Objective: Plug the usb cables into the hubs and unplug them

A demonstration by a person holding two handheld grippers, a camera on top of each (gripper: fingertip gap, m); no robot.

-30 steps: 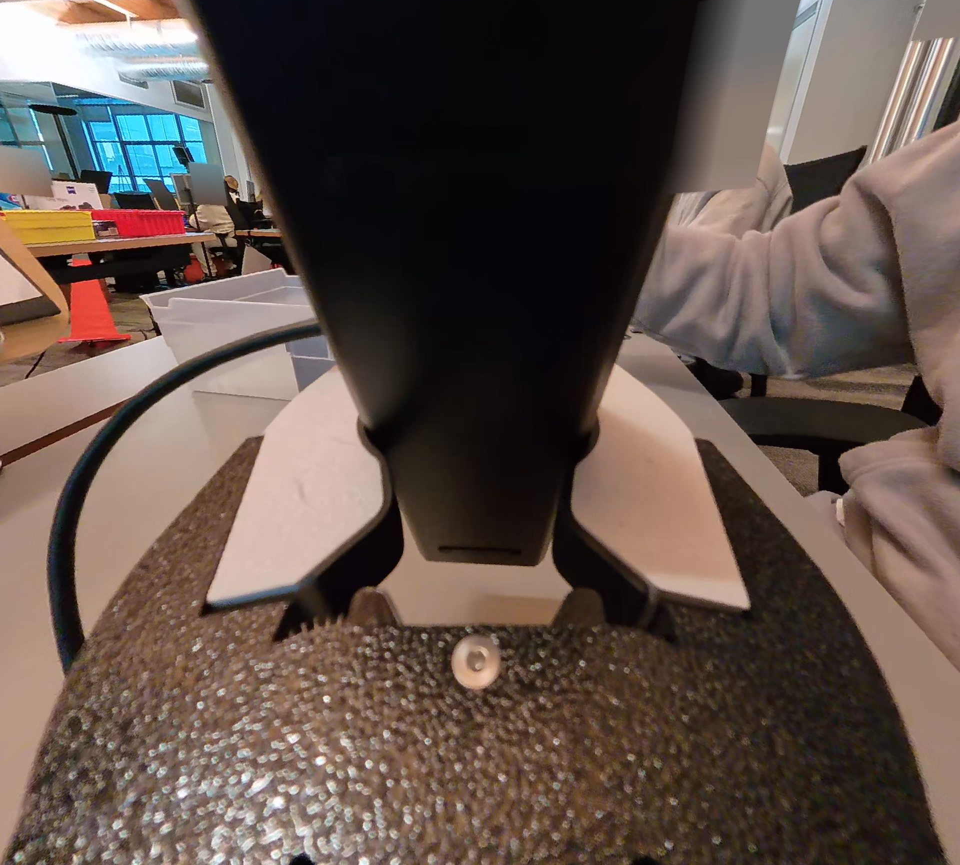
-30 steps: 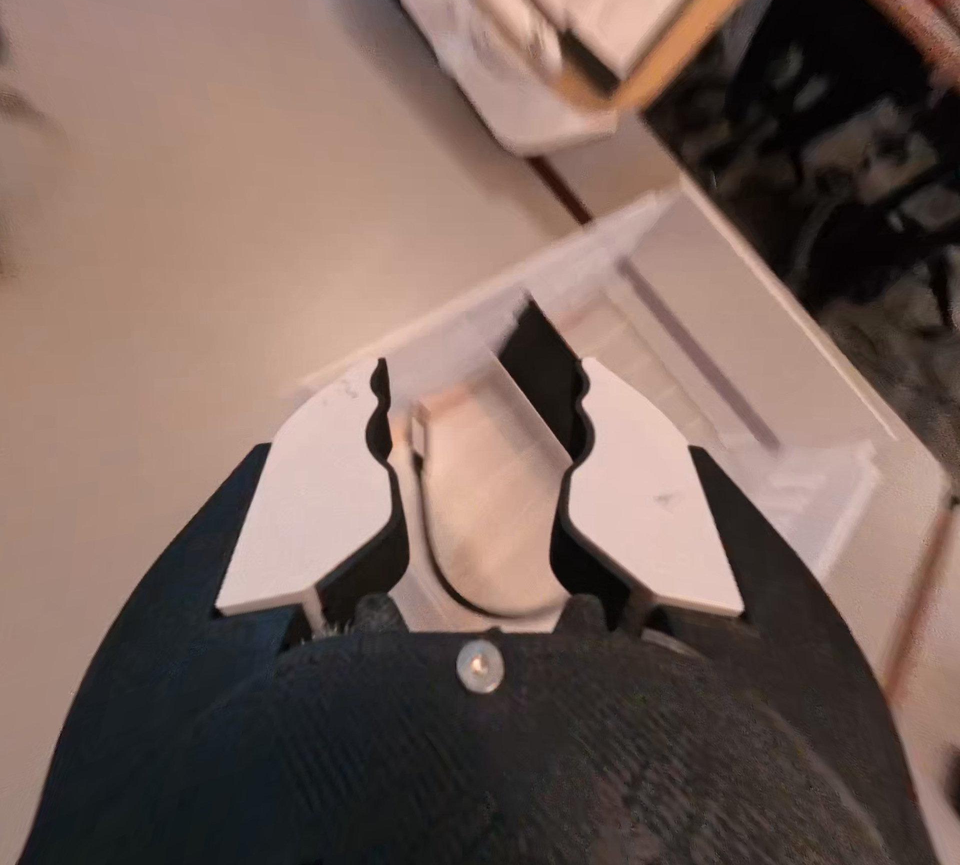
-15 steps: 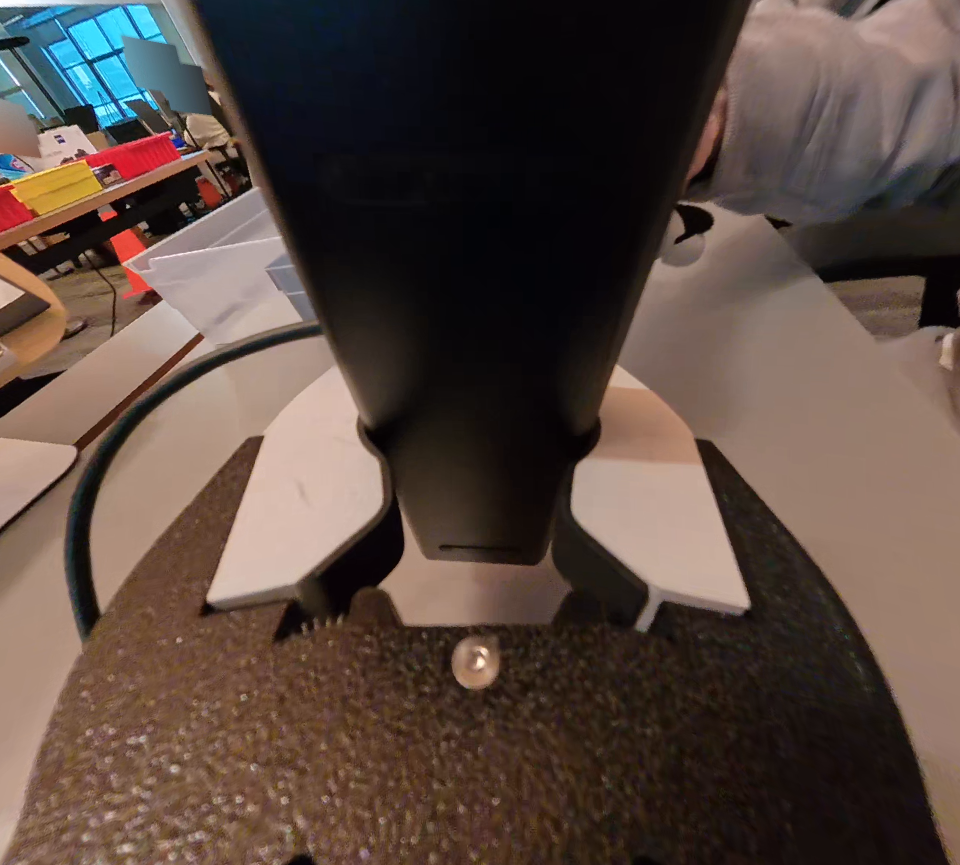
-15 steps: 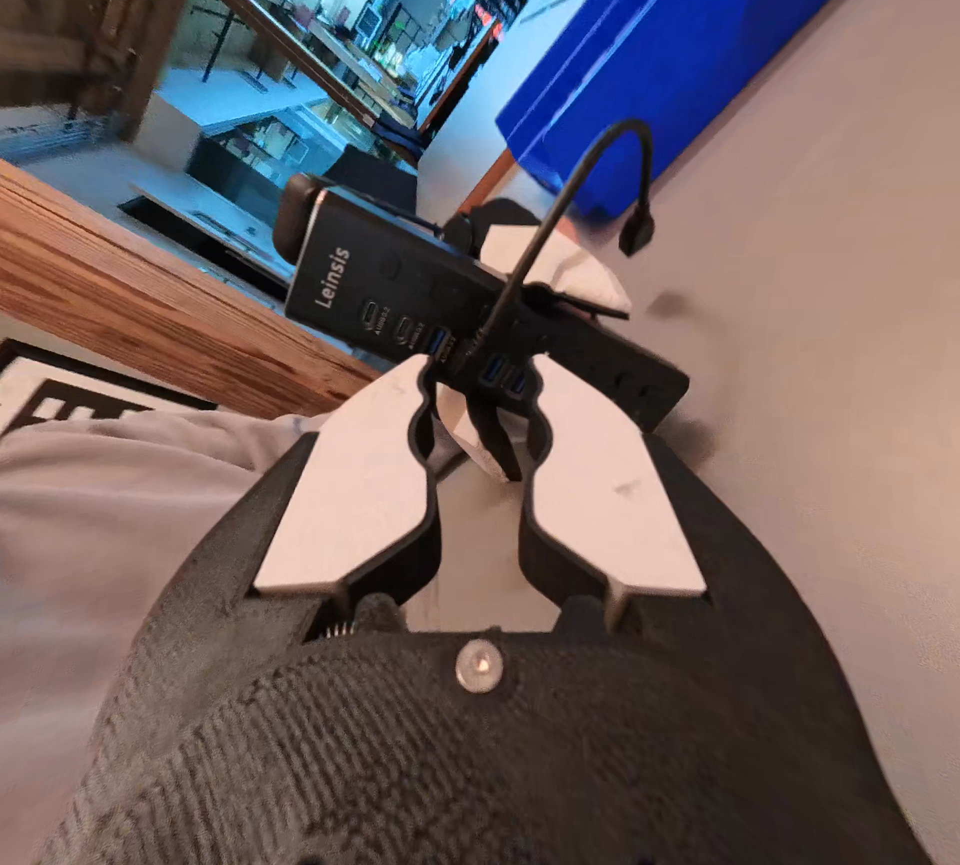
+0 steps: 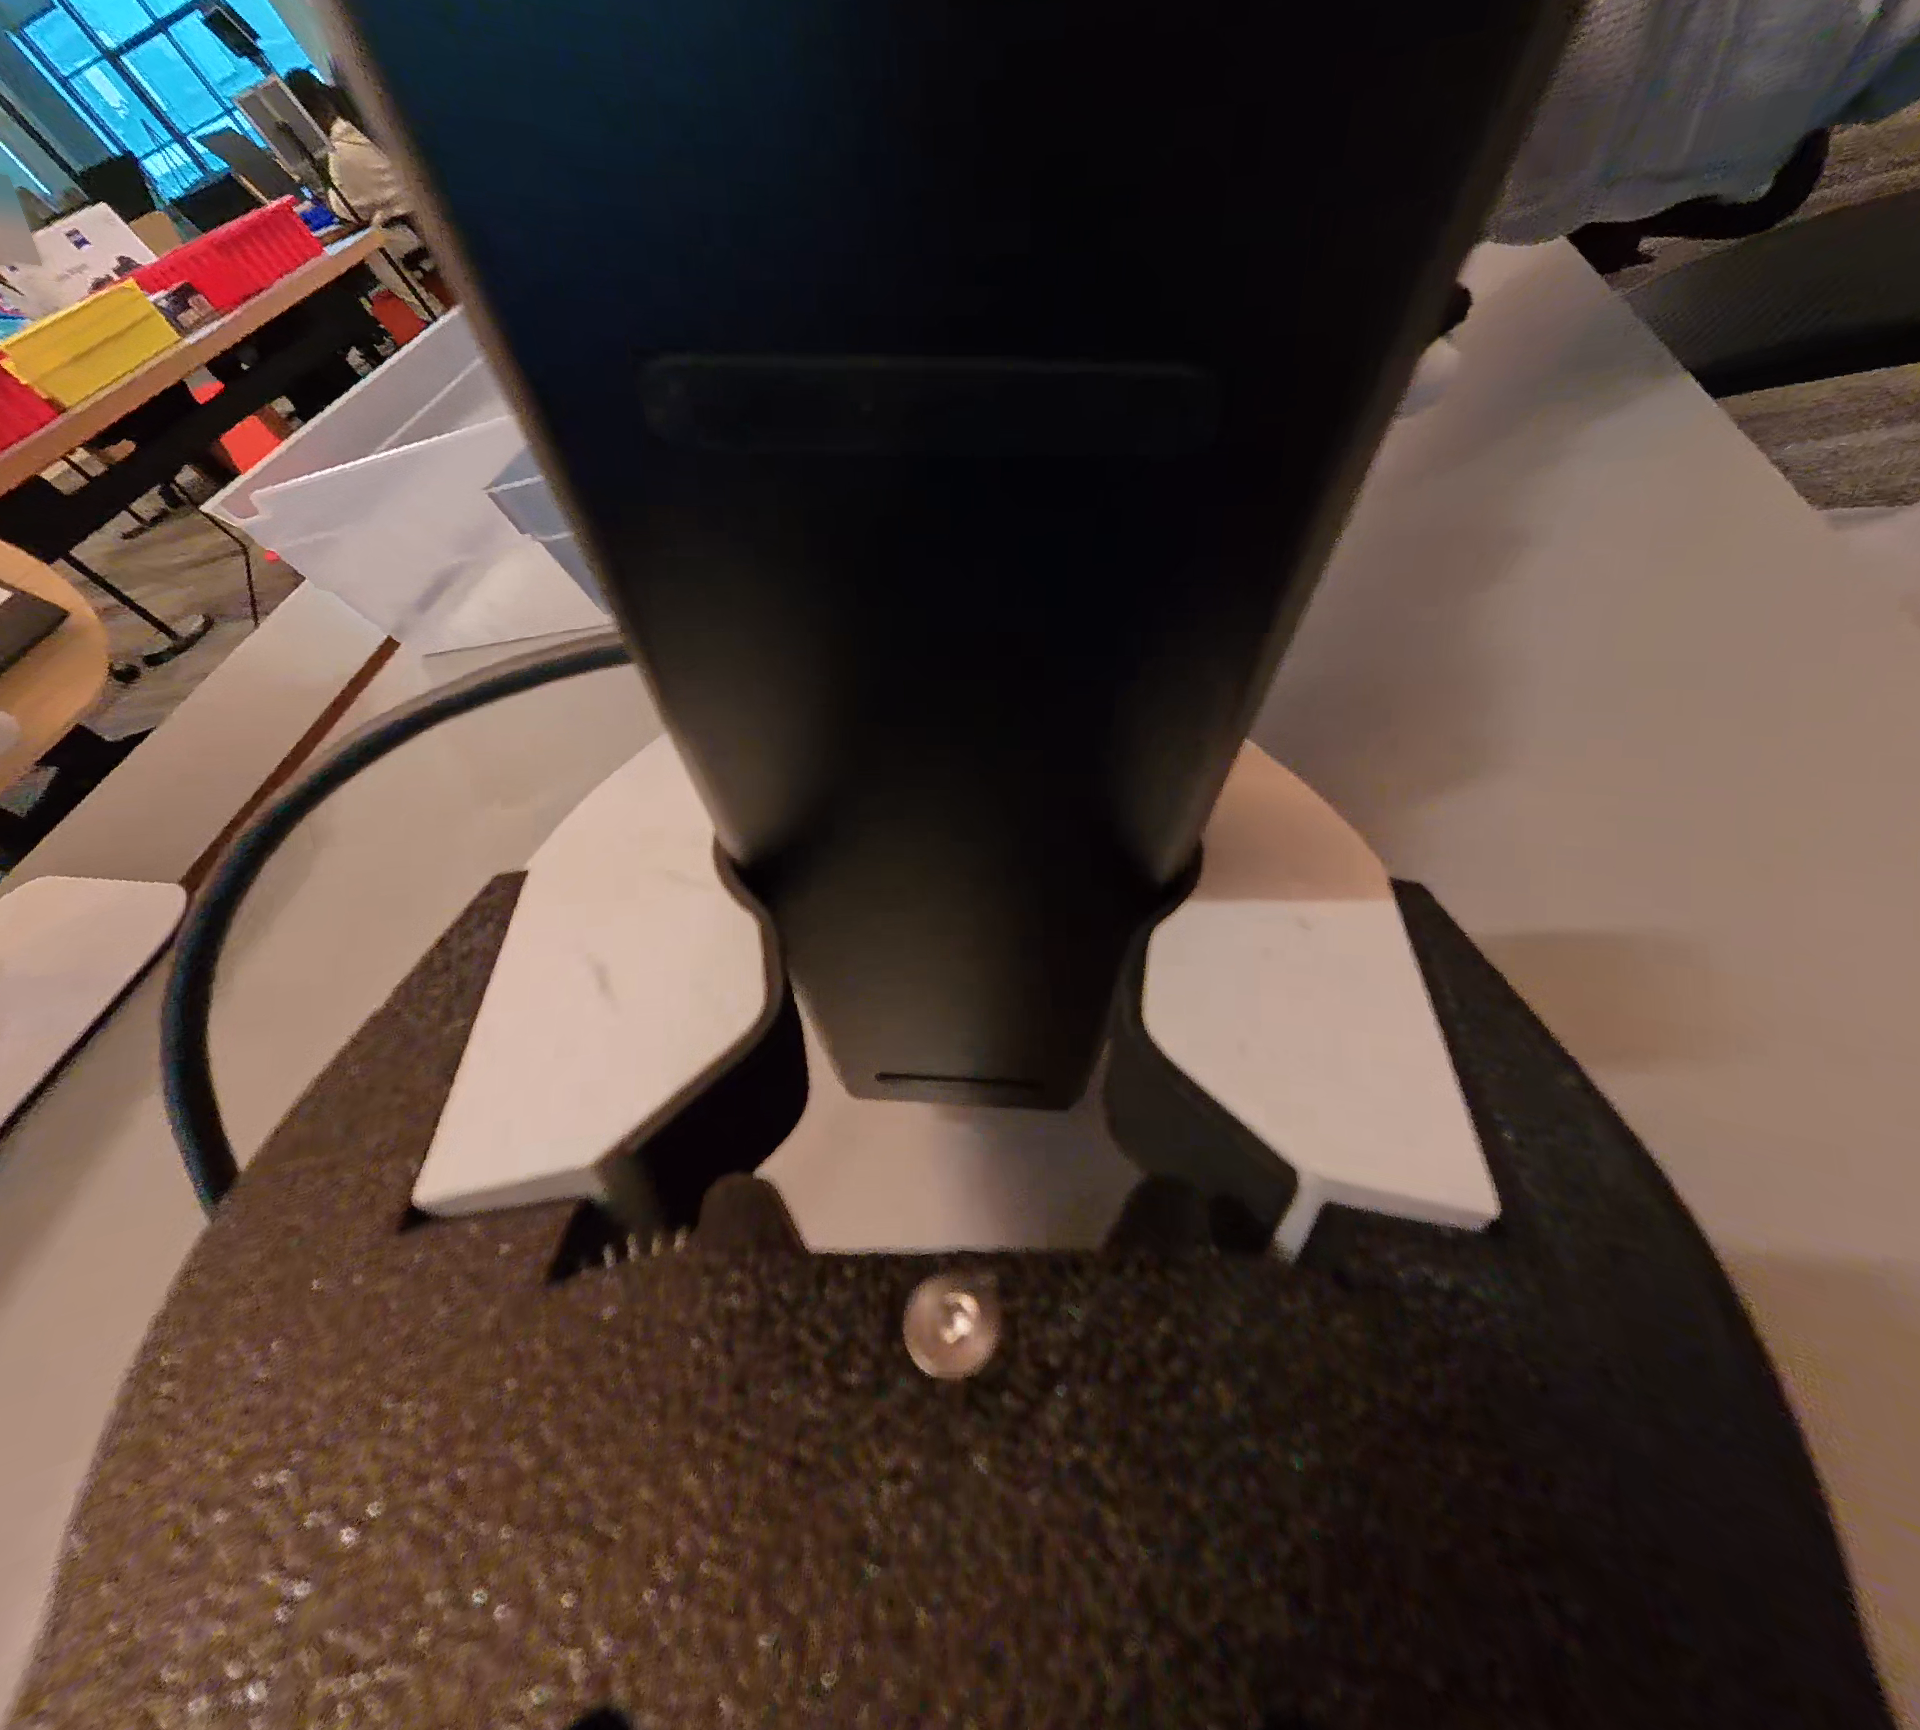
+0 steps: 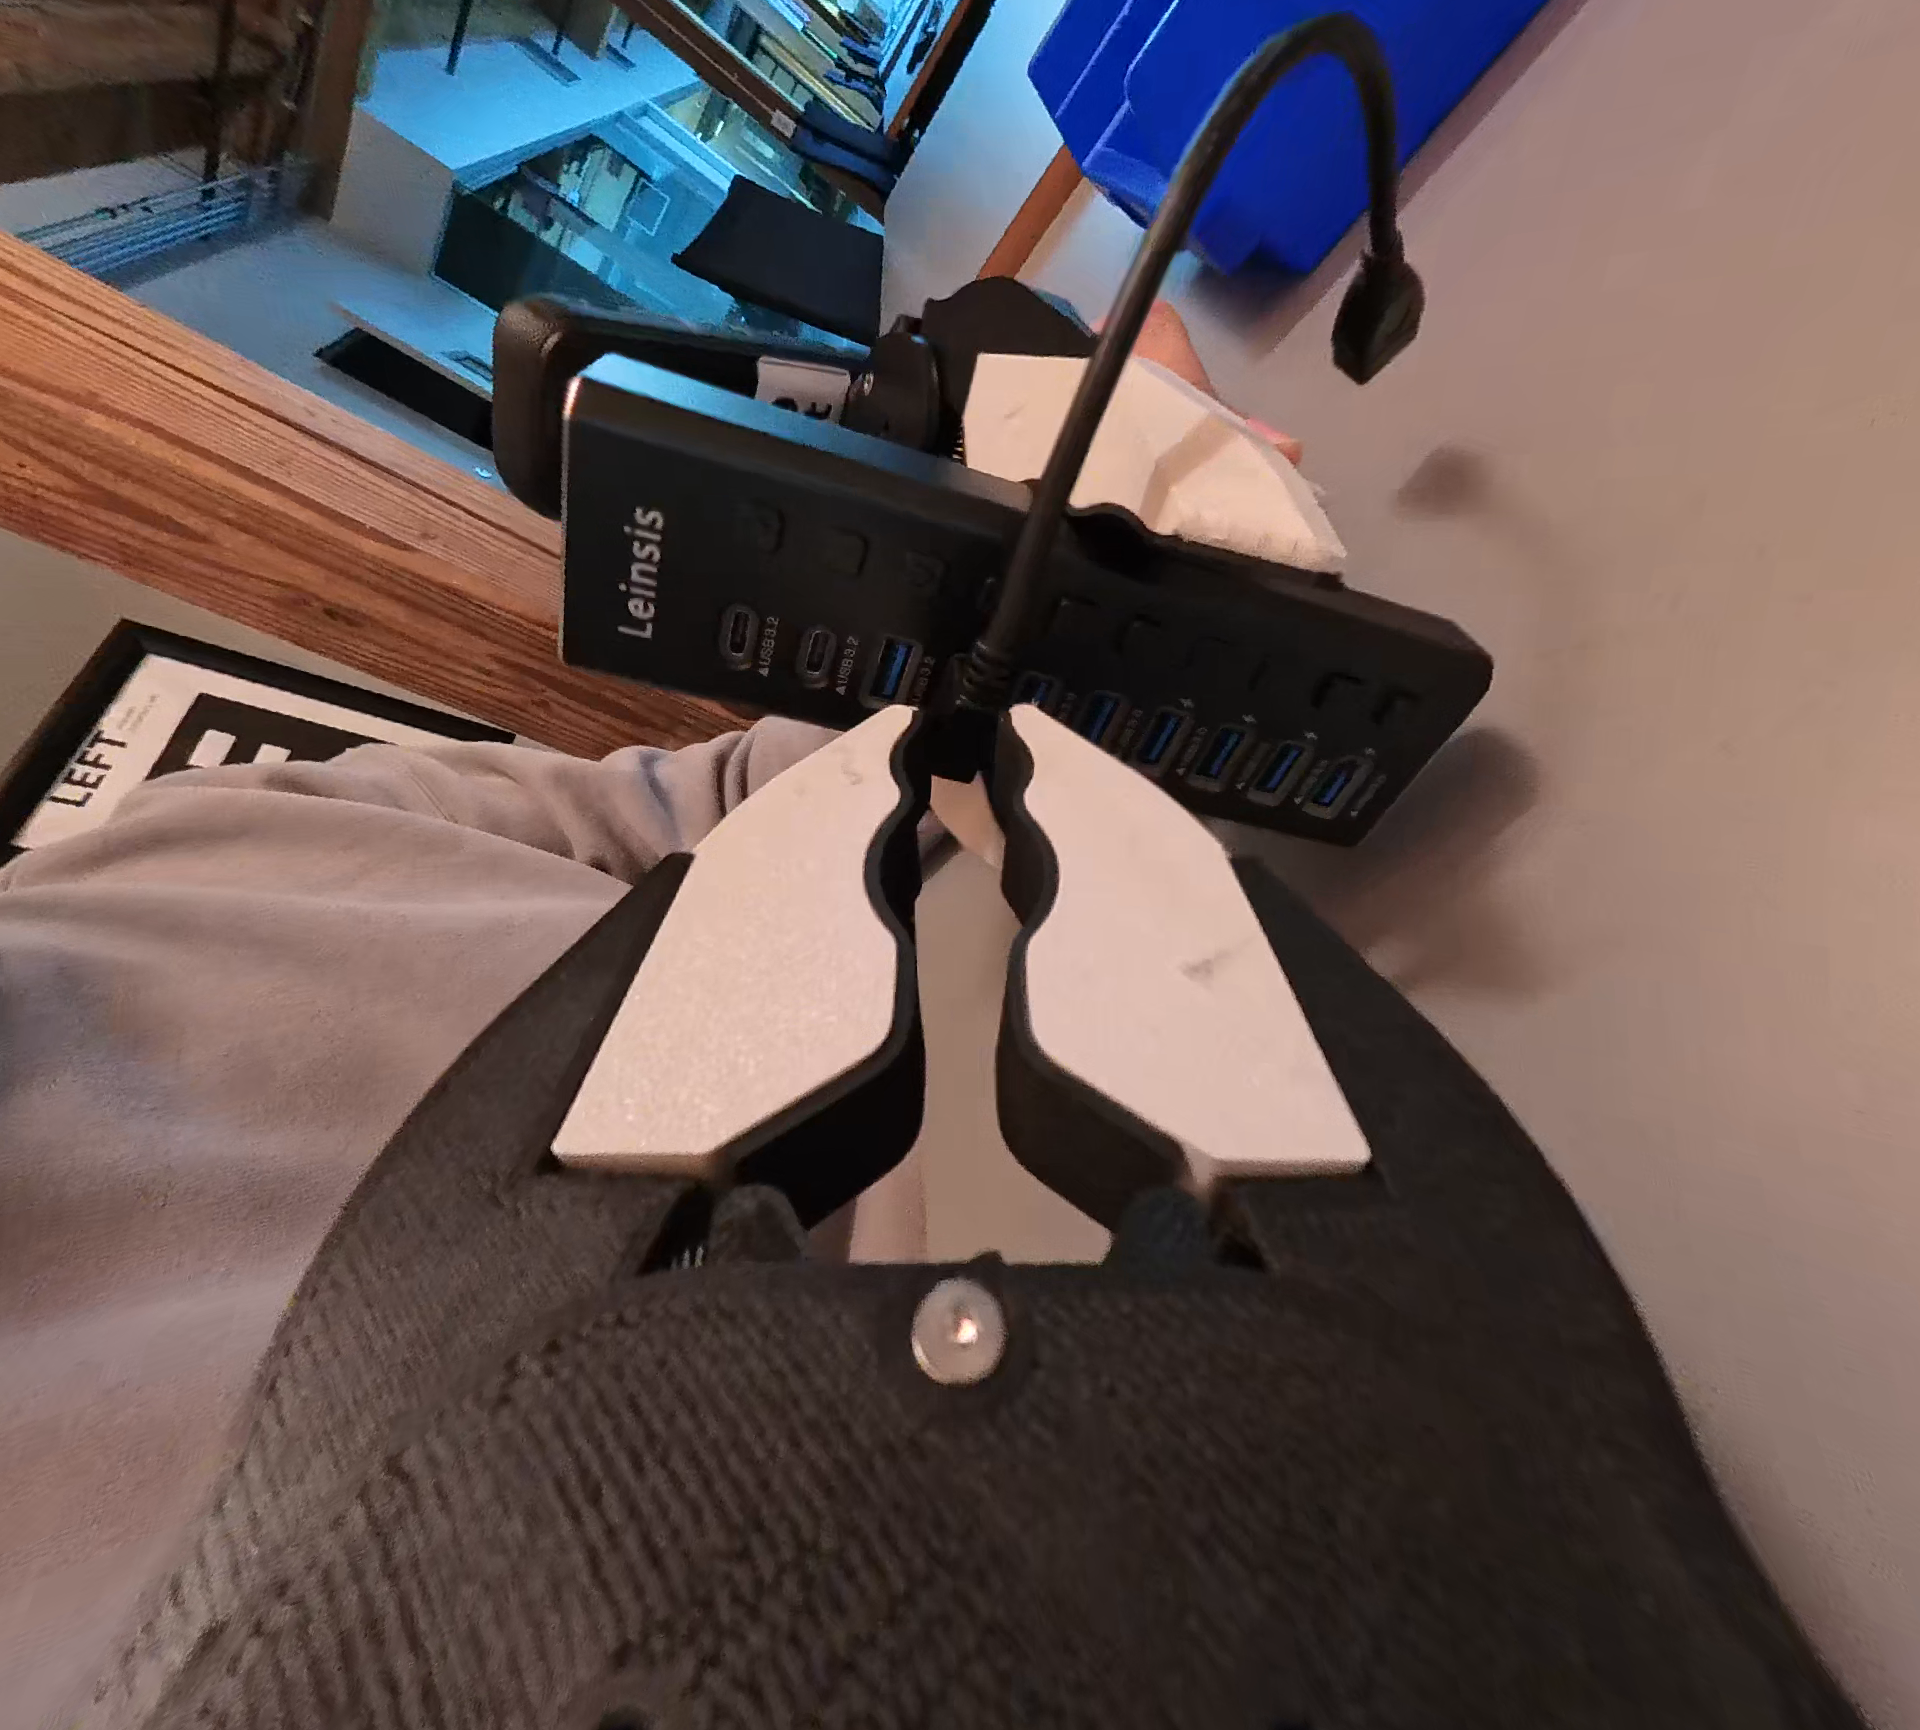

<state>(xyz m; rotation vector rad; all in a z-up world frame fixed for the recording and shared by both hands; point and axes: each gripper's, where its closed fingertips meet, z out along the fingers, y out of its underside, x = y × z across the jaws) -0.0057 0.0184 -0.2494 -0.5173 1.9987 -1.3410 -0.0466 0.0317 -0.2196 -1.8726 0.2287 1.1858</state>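
Note:
My left gripper (image 5: 961,859) is shut on a long black USB hub (image 5: 935,330), which stands up and fills the left wrist view. The hub's own black cable (image 5: 208,953) loops out to the left. In the right wrist view the hub (image 6: 1195,641) lies across the frame with its row of ports facing me, and the left gripper's white fingers (image 6: 1195,475) hold it from behind. My right gripper (image 6: 958,740) is shut on the black plug (image 6: 951,745) of a short black cable (image 6: 1143,246), right at the port row. I cannot tell if the plug is seated. The cable's other connector (image 6: 1377,319) hangs free.
A blue bin (image 6: 1403,18) stands on the grey table (image 6: 1662,745) beyond the hub. White bins (image 5: 395,517) sit at the table's far left edge. A person's grey sleeve (image 6: 260,901) is close on the left of the right gripper and also shows at the upper right of the left wrist view (image 5: 1714,18).
My right gripper has swung from over a white bin to the hub, shut on the cable plug, and closed up to the port row. The left gripper has tilted slightly, hub still in it.

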